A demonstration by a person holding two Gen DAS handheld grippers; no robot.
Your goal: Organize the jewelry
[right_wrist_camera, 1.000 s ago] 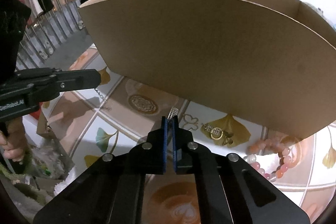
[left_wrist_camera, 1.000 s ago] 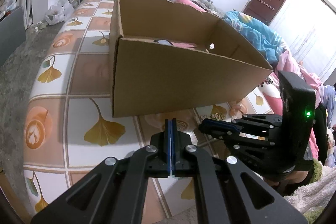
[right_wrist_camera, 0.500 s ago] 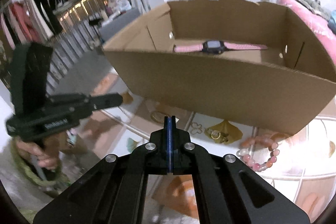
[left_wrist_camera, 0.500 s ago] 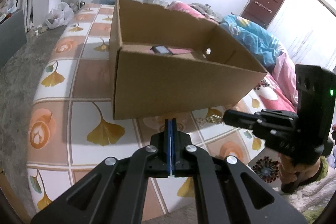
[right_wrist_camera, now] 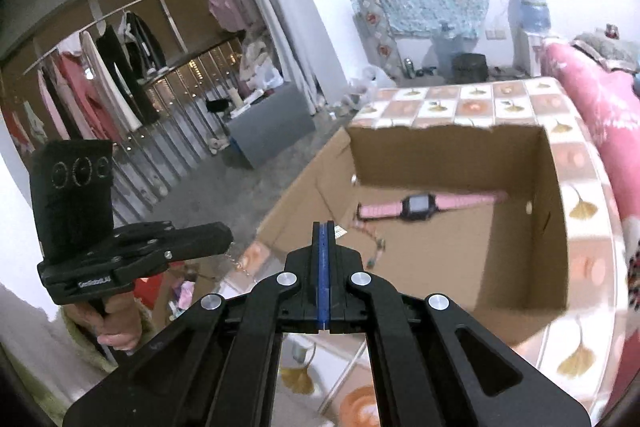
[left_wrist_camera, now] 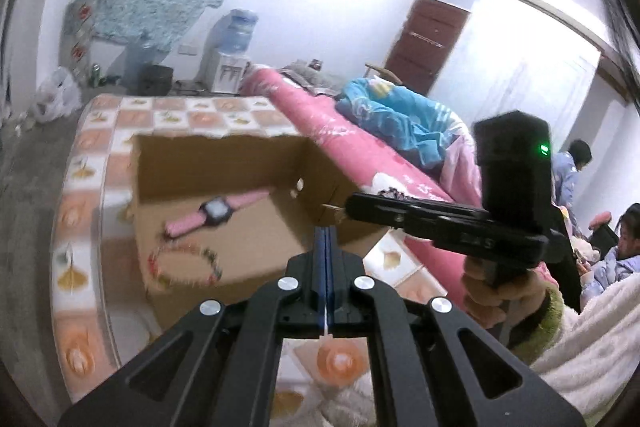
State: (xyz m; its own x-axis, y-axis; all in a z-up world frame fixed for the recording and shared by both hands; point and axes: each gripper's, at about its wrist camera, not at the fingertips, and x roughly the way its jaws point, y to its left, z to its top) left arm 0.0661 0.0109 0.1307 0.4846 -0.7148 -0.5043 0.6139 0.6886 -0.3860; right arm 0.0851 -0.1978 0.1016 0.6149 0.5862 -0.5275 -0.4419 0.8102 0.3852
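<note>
An open cardboard box (left_wrist_camera: pixel 240 163) (right_wrist_camera: pixel 520 267) stands on the tiled table. Inside lie a pink-strapped watch (left_wrist_camera: pixel 216 213) (right_wrist_camera: pixel 420 206) and a beaded bracelet (left_wrist_camera: pixel 184 263) (right_wrist_camera: pixel 374 247). My left gripper (left_wrist_camera: pixel 325 233) is shut and hovers above the box's near right corner; nothing shows in it from its own view. It also shows in the right wrist view (right_wrist_camera: pixel 230 239), where a thin chain (right_wrist_camera: pixel 240 265) hangs from its tip. My right gripper (right_wrist_camera: pixel 323 229) is shut with nothing seen between its pads, above the box's near edge; it also shows in the left wrist view (left_wrist_camera: pixel 352 205).
The table (left_wrist_camera: pixel 92 227) has a ginkgo-leaf tile pattern. A pink bed (left_wrist_camera: pixel 360 147) with a blue blanket runs along its right side. A water dispenser (left_wrist_camera: pixel 232 55) stands at the back wall. A clothes rack (right_wrist_camera: pixel 100 79) and railing are at left. People sit at far right (left_wrist_camera: pixel 624 239).
Both grippers have risen from table level in front of the box to above it, so the inside of the box now shows. The small silver piece seen earlier in my right gripper no longer shows.
</note>
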